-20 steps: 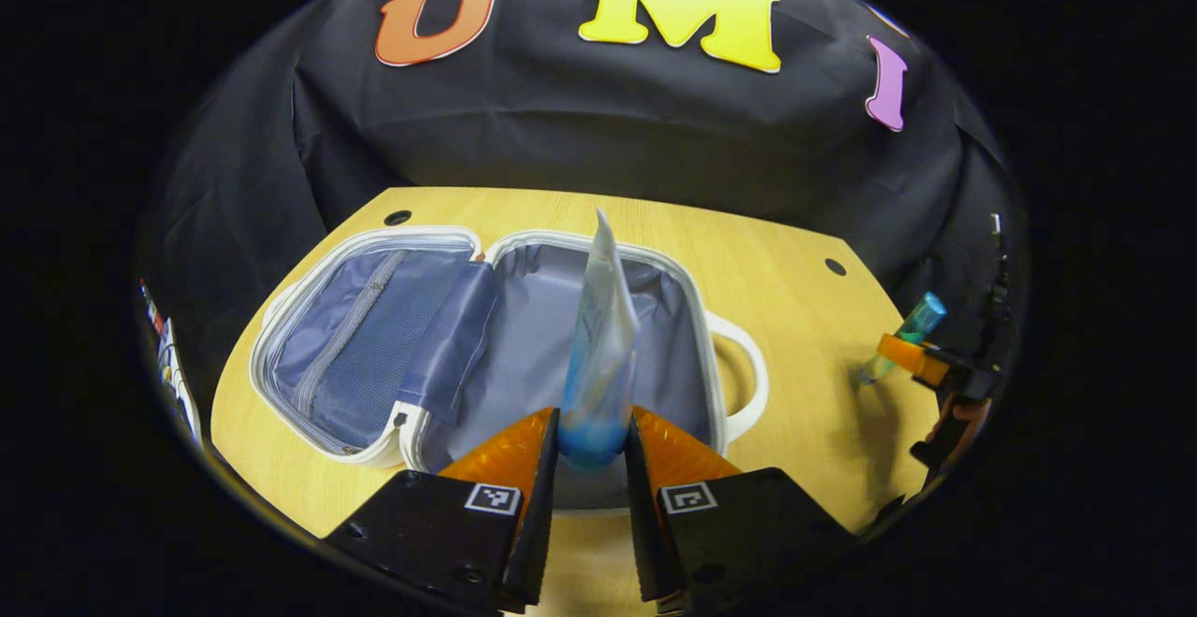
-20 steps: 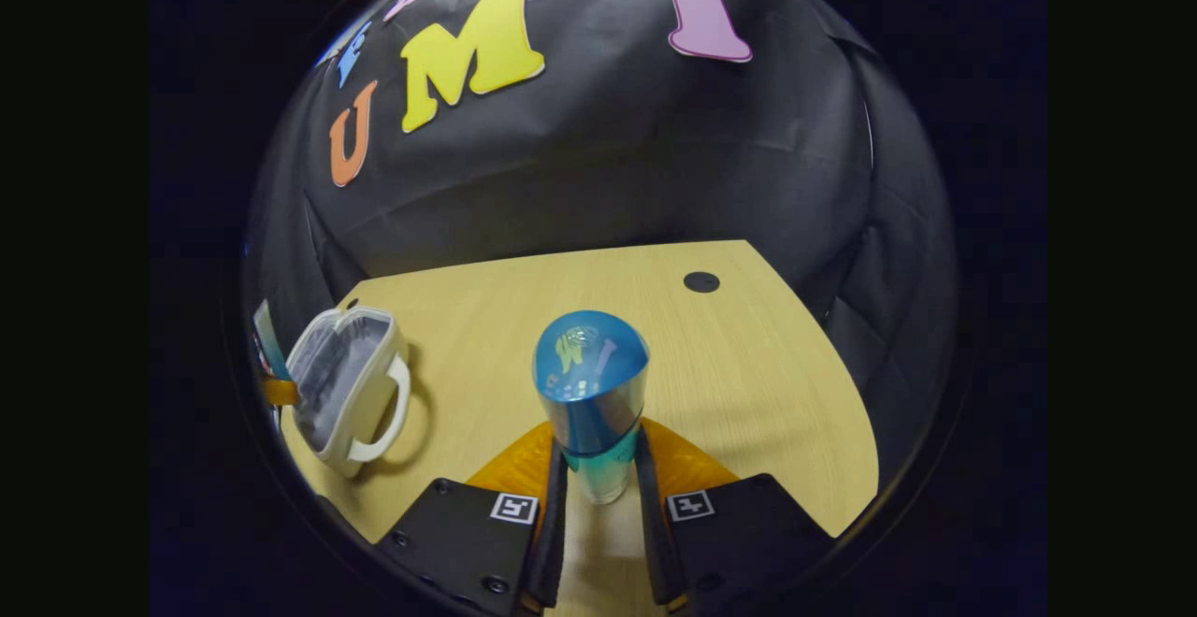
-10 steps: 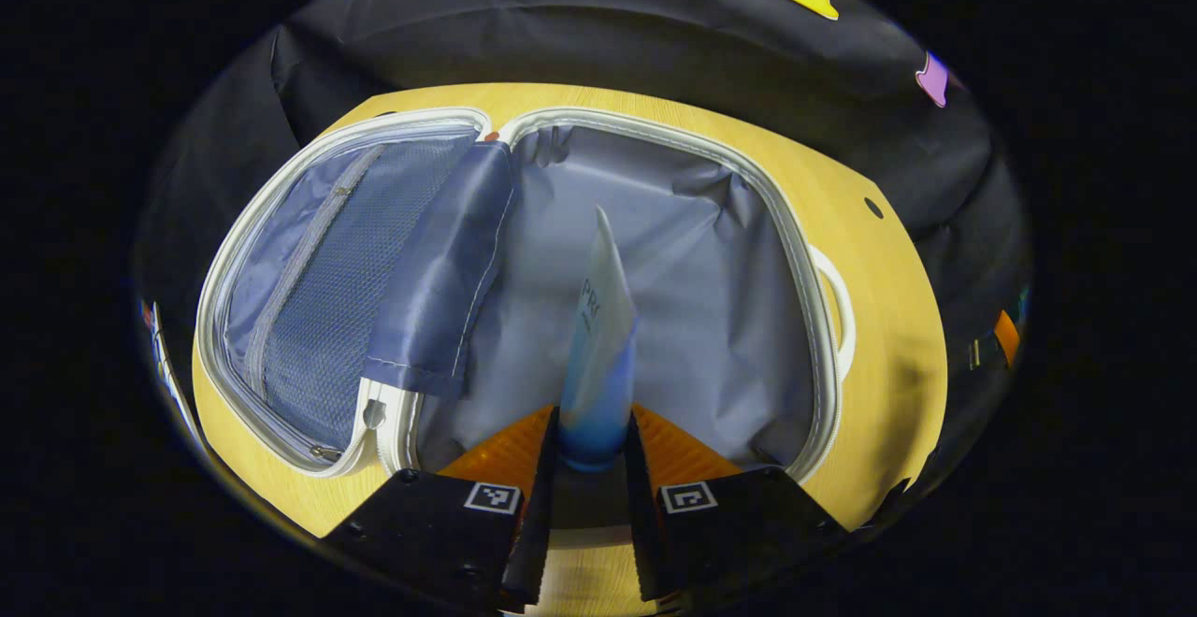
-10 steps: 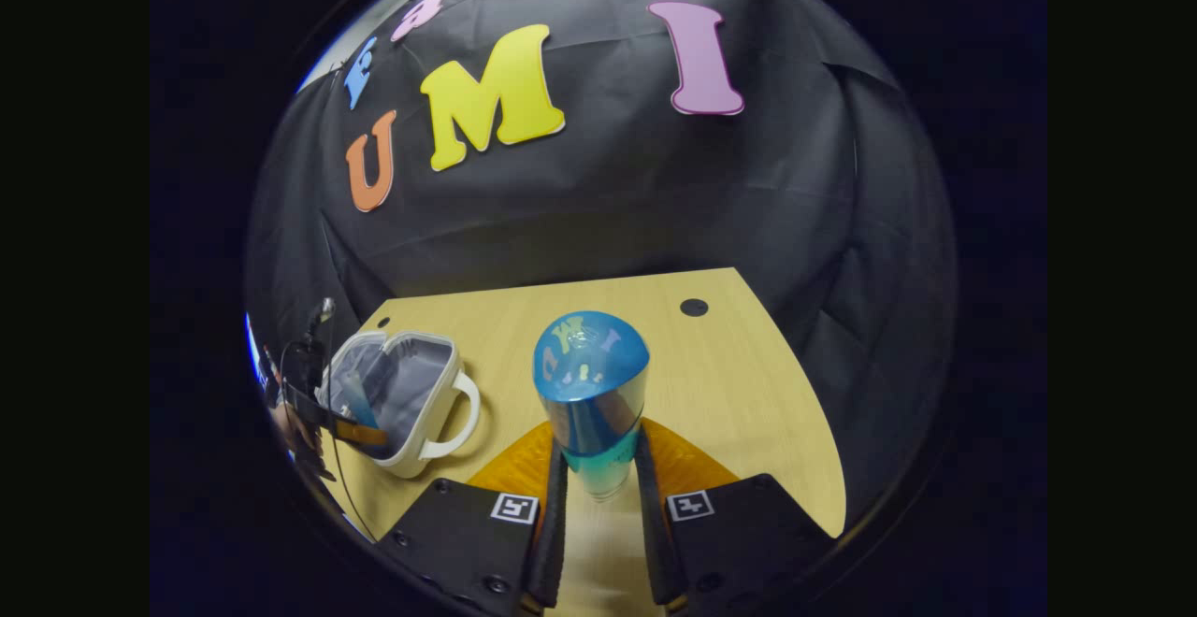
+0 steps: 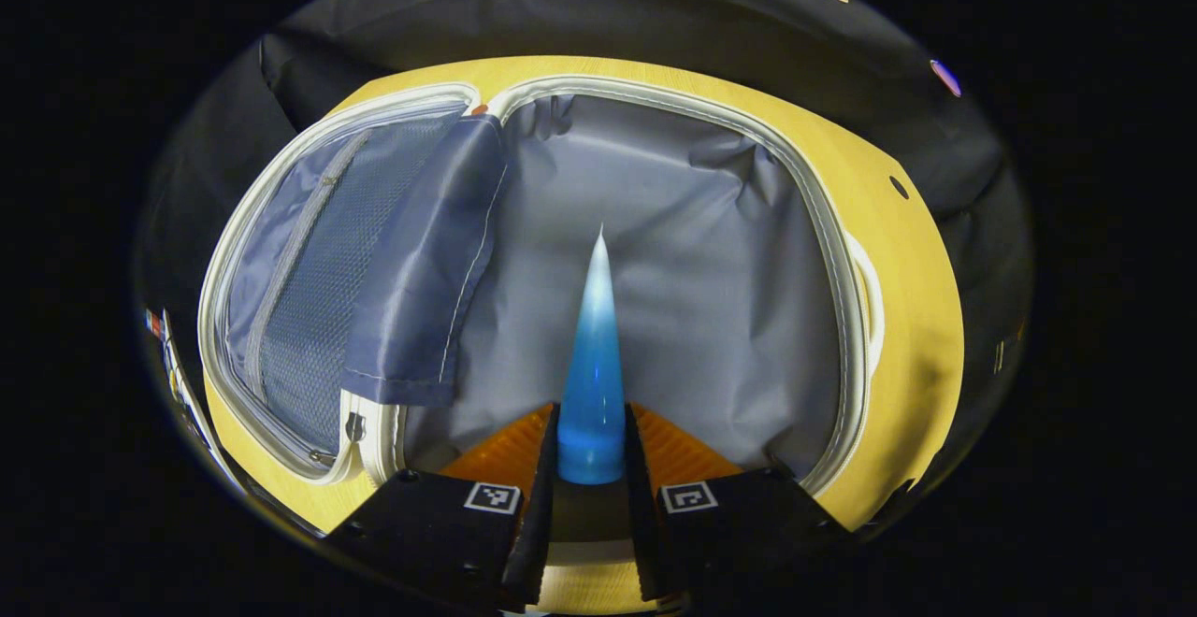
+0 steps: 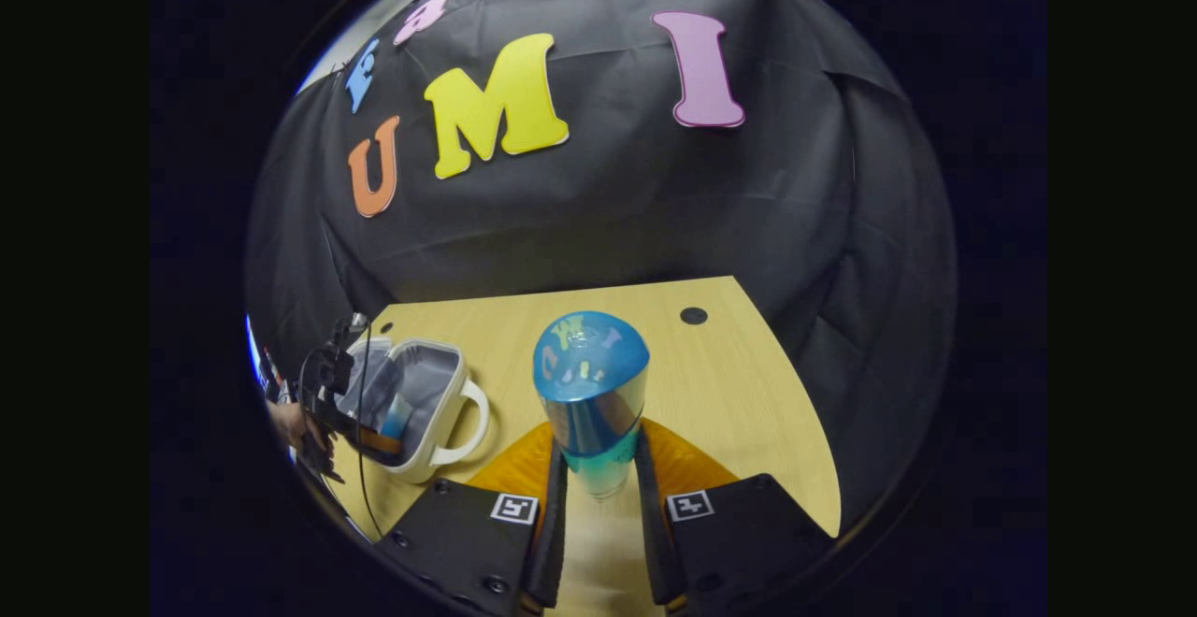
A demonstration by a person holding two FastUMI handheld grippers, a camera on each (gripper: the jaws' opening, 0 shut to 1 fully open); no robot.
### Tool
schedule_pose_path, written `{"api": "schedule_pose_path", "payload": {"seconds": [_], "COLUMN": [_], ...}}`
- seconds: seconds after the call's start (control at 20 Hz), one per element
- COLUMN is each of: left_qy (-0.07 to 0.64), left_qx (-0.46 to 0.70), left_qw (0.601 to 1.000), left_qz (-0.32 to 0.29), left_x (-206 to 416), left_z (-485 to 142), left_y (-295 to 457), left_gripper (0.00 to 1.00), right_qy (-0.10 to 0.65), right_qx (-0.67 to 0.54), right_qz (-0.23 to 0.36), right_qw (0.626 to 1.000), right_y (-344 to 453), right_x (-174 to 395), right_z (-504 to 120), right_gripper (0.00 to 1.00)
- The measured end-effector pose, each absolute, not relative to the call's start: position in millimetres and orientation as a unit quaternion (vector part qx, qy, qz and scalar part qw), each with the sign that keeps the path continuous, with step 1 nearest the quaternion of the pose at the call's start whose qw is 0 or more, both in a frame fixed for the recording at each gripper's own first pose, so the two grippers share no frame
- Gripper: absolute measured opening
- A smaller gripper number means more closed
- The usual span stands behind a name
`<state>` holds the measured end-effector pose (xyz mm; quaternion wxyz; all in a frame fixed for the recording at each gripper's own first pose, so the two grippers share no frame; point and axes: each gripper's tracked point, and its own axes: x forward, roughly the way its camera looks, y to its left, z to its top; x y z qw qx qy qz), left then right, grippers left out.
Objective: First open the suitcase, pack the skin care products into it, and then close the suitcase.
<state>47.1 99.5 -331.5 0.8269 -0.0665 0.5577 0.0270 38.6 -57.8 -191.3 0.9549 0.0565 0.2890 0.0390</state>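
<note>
Two skin care products are held at once, one in each gripper. In the left gripper view the left gripper (image 5: pixel 591 453) has both fingers pressed against the blue lower end of a soft tube (image 5: pixel 594 365), which stands out along the fingers and narrows to a flat, pale, almost white edge at its far end; seen edge-on, it fades from deep blue near the fingers to white at the tip. The tube is poised over the open suitcase (image 5: pixel 823 224), above the grey, creased fabric lining of its right half; whether the tip touches the lining cannot be told. The suitcase lies flat on the wooden table (image 5: pixel 921 318) with a white zipped rim around both halves, a white handle (image 5: pixel 868 299) on its right side, and a left half lined in blue mesh with a zip, over which a loose blue fabric flap (image 5: pixel 430 262) hangs toward the middle. In the right gripper view the right gripper (image 6: pixel 602 477) pinches a clear, teal-tinted bottle (image 6: pixel 591 407) with a rounded, glossy blue top that catches reflections; both fingers bear on its lower body, and it stands out over the bare table, well apart from the suitcase. Farther off at the left edge of that view, the small white suitcase sits open, with the left gripper and the hand (image 6: pixel 290 425) holding it just over its near side
</note>
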Motion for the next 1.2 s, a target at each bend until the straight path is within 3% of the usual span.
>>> {"api": "schedule_pose_path", "payload": {"seconds": [0.05,0.1,0.15,0.2,0.25,0.3,0.35,0.55,0.6,0.65,0.7,0.75,0.9,1.2], "left_qy": [0.559,0.56,0.561,0.559,0.56,0.559,0.557,0.536,0.523,0.504,0.486,0.47,0.419,0.391], "left_qx": [-0.065,-0.065,-0.068,-0.07,-0.07,-0.073,-0.076,-0.08,-0.087,-0.102,-0.119,-0.131,-0.134,-0.153], "left_qw": [0.826,0.826,0.825,0.826,0.826,0.826,0.827,0.841,0.847,0.857,0.866,0.873,0.898,0.906], "left_qz": [0.027,0.027,0.025,0.023,0.023,0.022,0.019,0.016,0.019,0.019,0.012,0.008,0.015,0.057], "left_x": [47,47,46,46,45,45,43,43,43,44,41,38,19,-37], "left_z": [-332,-332,-332,-331,-330,-328,-326,-305,-296,-284,-272,-259,-226,-212], "left_y": [100,98,97,96,97,98,98,104,106,107,107,108,131,190], "left_gripper": [0.41,0.42,0.51,0.44,0.55,0.46,0.49,0.63,0.78,0.69,0.8,0.7,0.9,0.98], "right_qy": [0.29,0.29,0.294,0.297,0.299,0.301,0.303,0.313,0.317,0.321,0.33,0.339,0.376,0.467], "right_qx": [0.052,0.047,0.043,0.041,0.038,0.034,0.029,0.007,0.004,0.003,0.01,0.02,0.039,0.038], "right_qz": [0.048,0.057,0.069,0.082,0.095,0.107,0.121,0.176,0.19,0.205,0.217,0.225,0.231,0.198], "right_qw": [0.954,0.954,0.952,0.951,0.949,0.947,0.945,0.933,0.929,0.925,0.919,0.913,0.896,0.861], "right_y": [-51,-43,-34,-23,-12,1,13,75,95,115,135,154,208,263], "right_x": [38,38,35,33,31,29,27,25,26,29,35,39,50,60], "right_z": [-191,-190,-190,-189,-189,-189,-189,-192,-193,-195,-199,-205,-232,-317], "right_gripper": [0.3,0.33,0.33,0.33,0.33,0.33,0.33,0.33,0.33,0.33,0.33,0.31,0.33,0.33]}}
